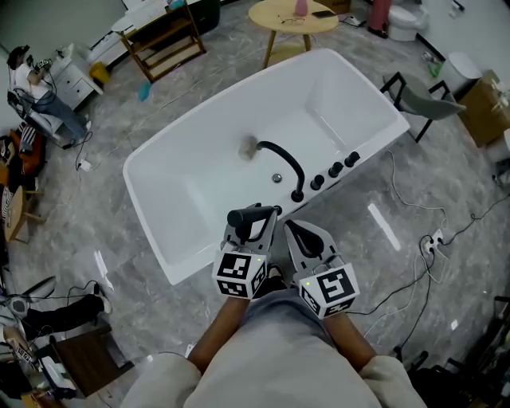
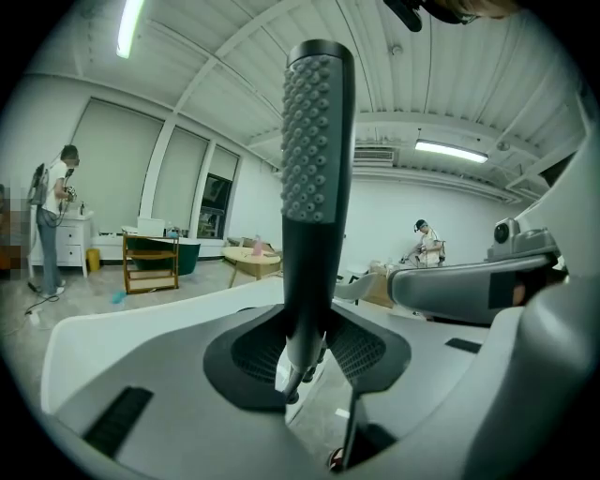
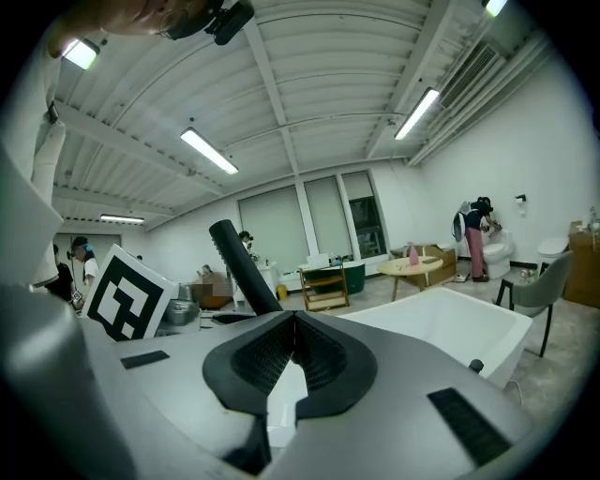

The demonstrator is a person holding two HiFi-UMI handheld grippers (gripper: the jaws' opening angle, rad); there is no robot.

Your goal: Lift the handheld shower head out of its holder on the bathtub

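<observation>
A black handheld shower head (image 1: 256,213) stands upright between the jaws of my left gripper (image 1: 249,227), just above the near rim of the white bathtub (image 1: 183,239). In the left gripper view the studded shower head (image 2: 317,159) rises straight up from the left gripper (image 2: 305,352), which is shut on its lower handle. My right gripper (image 1: 301,233) hangs beside it on the right, shut with nothing between its pads. In the right gripper view the right gripper (image 3: 292,323) has its jaws meeting, and the shower head (image 3: 239,262) slants at the left.
A black curved spout (image 1: 283,159) and three black knobs (image 1: 335,170) sit on the tub's near rim. A round wooden table (image 1: 291,17), a grey chair (image 1: 422,100) and a wooden rack (image 1: 163,36) stand around the tub. Cables (image 1: 422,239) lie on the floor.
</observation>
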